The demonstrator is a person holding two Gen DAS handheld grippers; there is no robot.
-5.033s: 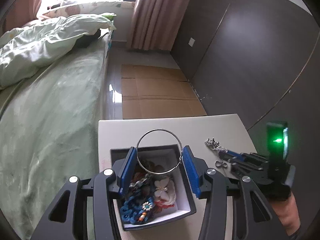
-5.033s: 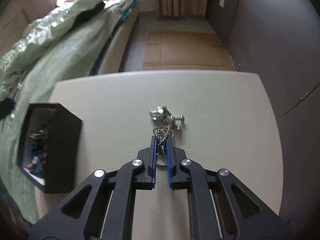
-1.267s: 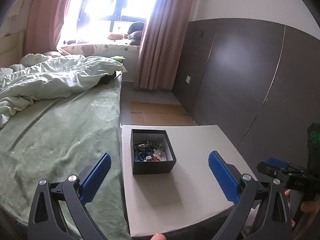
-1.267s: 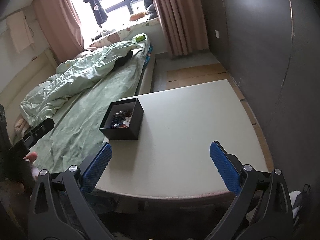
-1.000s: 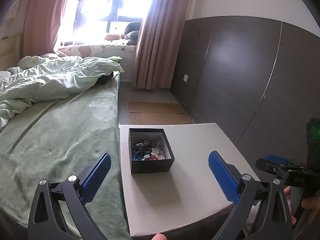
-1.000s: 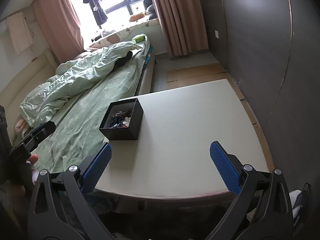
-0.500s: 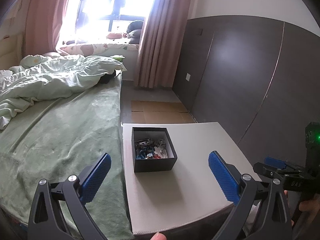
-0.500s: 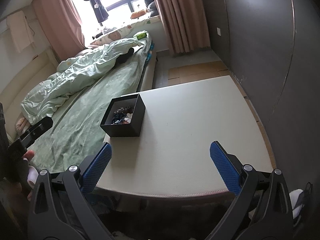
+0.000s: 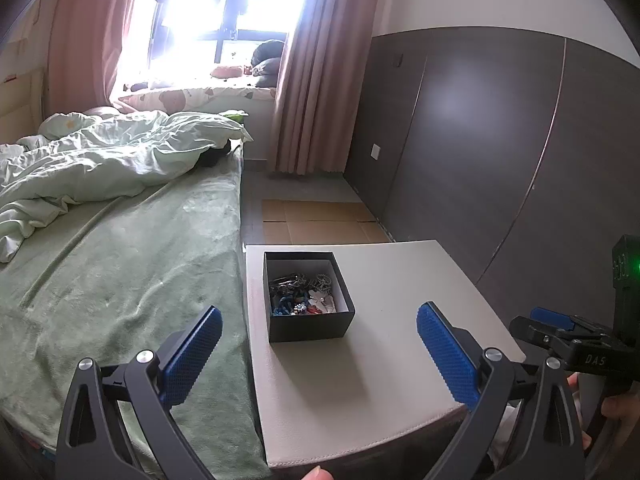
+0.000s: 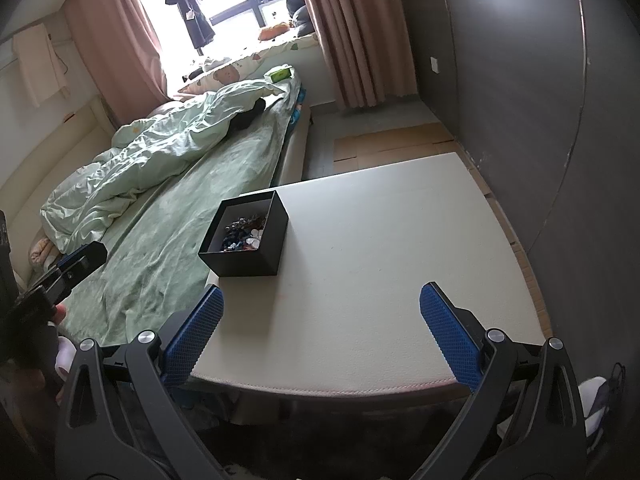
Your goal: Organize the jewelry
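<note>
1. Jewelry (image 9: 305, 295) lies all mixed up inside the black box (image 9: 310, 326) (we see chains, blue bits and white bits).
2. We see the box sitting on the white table (image 9: 360, 380), near the edge next to the green bed (image 9: 120, 264).
3. Our left gripper (image 9: 318, 354) is spread wide and holds nothing.
4. Our right gripper (image 10: 322, 334) is spread wide too, well back from the box, with nothing in it.
</note>
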